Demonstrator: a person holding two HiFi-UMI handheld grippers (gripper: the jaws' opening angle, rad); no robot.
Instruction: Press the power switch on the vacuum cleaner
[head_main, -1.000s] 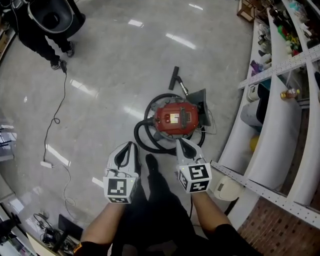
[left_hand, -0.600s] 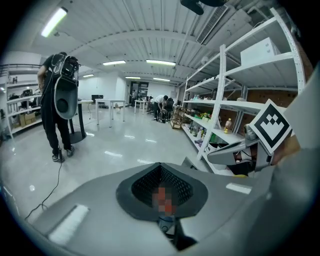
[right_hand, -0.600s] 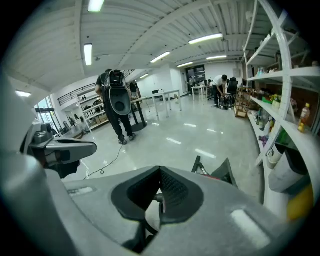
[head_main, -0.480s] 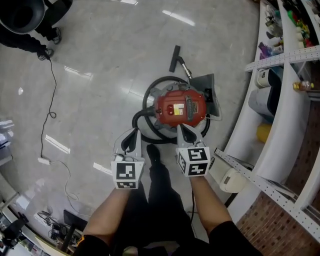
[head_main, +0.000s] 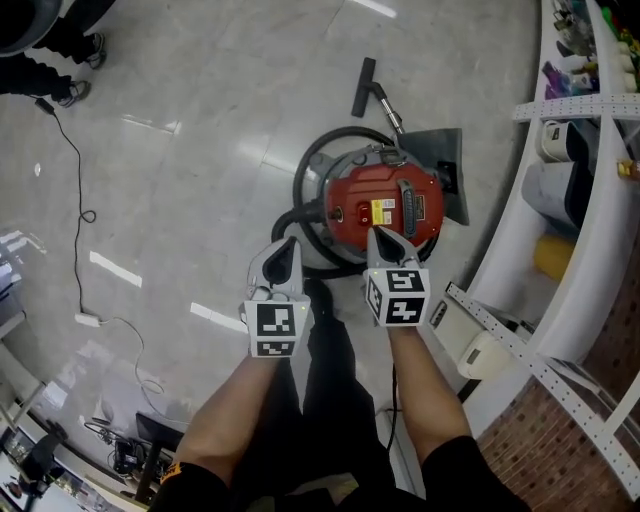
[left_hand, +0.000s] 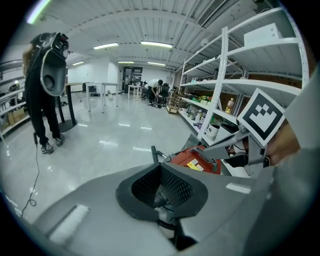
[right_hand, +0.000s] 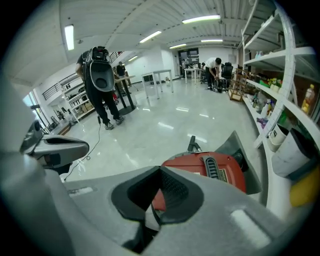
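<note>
Pointing down at the red canister, the right hand-held gripper (head_main: 384, 238) has its jaws together with nothing between them. In head view its tip overlaps the near edge of the vacuum cleaner (head_main: 385, 200); contact not clear. Right gripper view shows the red lid (right_hand: 210, 172) just past the closed tip, so it is probably above the lid, not on it.

Beside it the left hand-held gripper (head_main: 283, 252) is also pinched closed and empty, over the black hose (head_main: 308, 170) looped round the canister's left side.

The vacuum cleaner sits on the glossy floor (head_main: 190, 120) near the shelving (head_main: 585, 230), with its wand and nozzle (head_main: 364, 72) lying beyond it. The power switch is too small to pick out for sure, maybe near the yellow label (head_main: 382, 212).

Progress, as a judgement: approach about done, press not yet made. Left to do: locate the switch, lower the closed tip onto it, push.

Another person (right_hand: 101, 75) stands well apart, with a loose cable (head_main: 82, 190) on the floor nearby.
</note>
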